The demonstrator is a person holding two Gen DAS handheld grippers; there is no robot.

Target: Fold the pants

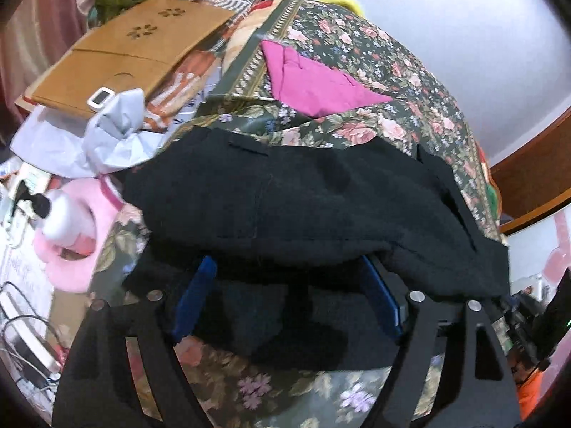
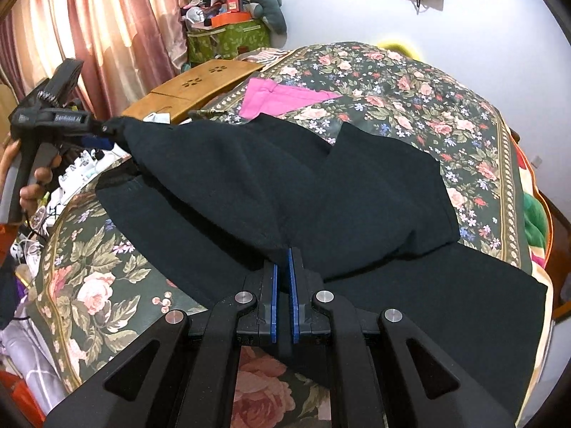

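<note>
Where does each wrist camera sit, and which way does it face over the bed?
Left wrist: on the left gripper, facing down over the black pants and floral bedspread; its blue-padded fingers show, spread wide.
Right wrist: on the right gripper, facing across the bedspread toward the curtain; its jaws show shut on the pants, with the left gripper and a hand at the left edge.
Shared: the pants, pink cloth and wooden board.

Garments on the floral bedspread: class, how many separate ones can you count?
2. Black pants are spread across the near part of the bed; a folded magenta garment lies behind them near the wooden lap desk. Others may be hidden.
</note>
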